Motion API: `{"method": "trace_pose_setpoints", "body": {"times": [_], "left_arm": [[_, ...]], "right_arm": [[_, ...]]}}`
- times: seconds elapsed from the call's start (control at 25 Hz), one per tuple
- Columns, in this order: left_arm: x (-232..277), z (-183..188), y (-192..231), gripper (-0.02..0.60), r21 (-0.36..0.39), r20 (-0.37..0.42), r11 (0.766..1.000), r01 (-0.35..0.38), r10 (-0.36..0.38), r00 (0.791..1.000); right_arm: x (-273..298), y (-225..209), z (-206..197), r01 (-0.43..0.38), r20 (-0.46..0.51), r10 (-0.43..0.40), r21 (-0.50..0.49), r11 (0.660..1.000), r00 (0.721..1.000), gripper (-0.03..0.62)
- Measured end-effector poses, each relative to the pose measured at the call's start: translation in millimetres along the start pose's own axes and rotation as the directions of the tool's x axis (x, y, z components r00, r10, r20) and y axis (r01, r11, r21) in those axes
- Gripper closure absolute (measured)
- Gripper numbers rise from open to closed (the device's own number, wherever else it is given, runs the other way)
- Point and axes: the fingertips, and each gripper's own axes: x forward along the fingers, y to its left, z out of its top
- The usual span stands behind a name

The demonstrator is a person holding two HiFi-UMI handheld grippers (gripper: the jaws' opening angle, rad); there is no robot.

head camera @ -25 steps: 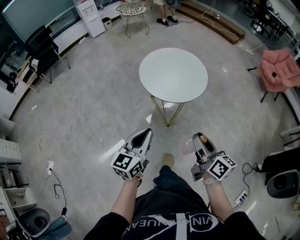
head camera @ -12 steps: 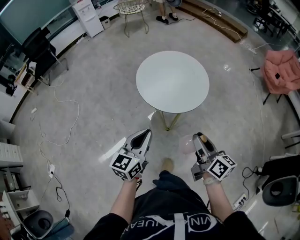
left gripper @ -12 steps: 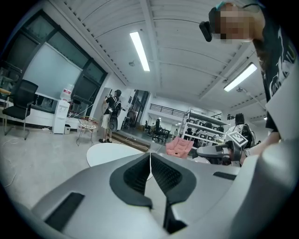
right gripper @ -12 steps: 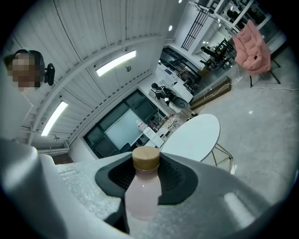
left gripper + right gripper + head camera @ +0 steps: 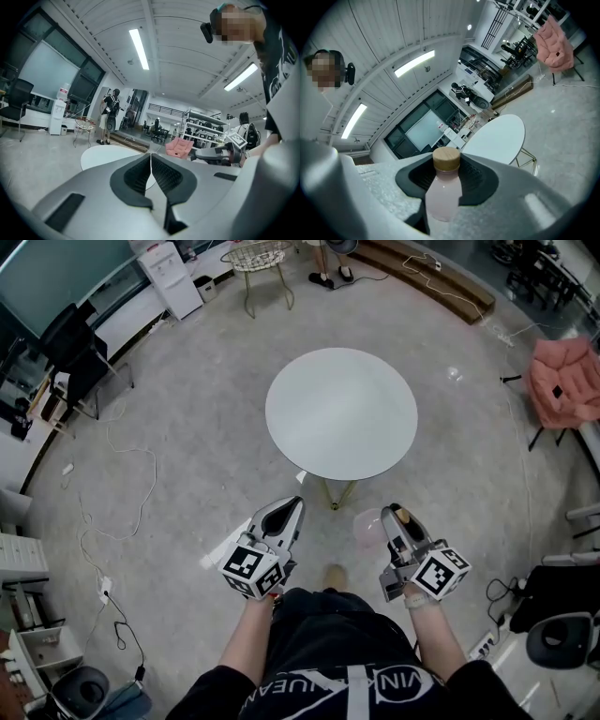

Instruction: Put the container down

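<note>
The left forearm [image 5: 246, 641] and right forearm [image 5: 441, 645] reach forward side by side, each holding its gripper nearly level. The left gripper [image 5: 290, 507] has its jaws pressed together, with nothing between them. The right gripper [image 5: 397, 515] clamps the pink container [image 5: 442, 199] upright between its pads.

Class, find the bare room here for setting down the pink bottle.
The round white table is bare rim to rim. Floor between it and the cables at left is open; the room's edges, near the pink chair, are crowded.
</note>
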Motion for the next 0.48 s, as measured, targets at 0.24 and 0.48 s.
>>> {"method": "trace_pose_setpoints", "body": {"times": [0.24, 0.48], "left_arm": [[8.4, -1.0, 7.7, 0.566, 0.007, -0.035, 1.000, 0.018, -0.017, 0.999], [17.1, -5.3, 5.8, 0.566, -0.007, -0.035, 1.000, 0.017, -0.017, 0.999]], "right_arm": [[9.6, -6.4, -1.4, 0.014, -0.001, -0.014, 0.019, 1.000, 1.000, 0.465], [10.6, -21.3, 3.0, 0.022, -0.007, -0.022, 0.029, 0.999, 1.000, 0.465]]}}
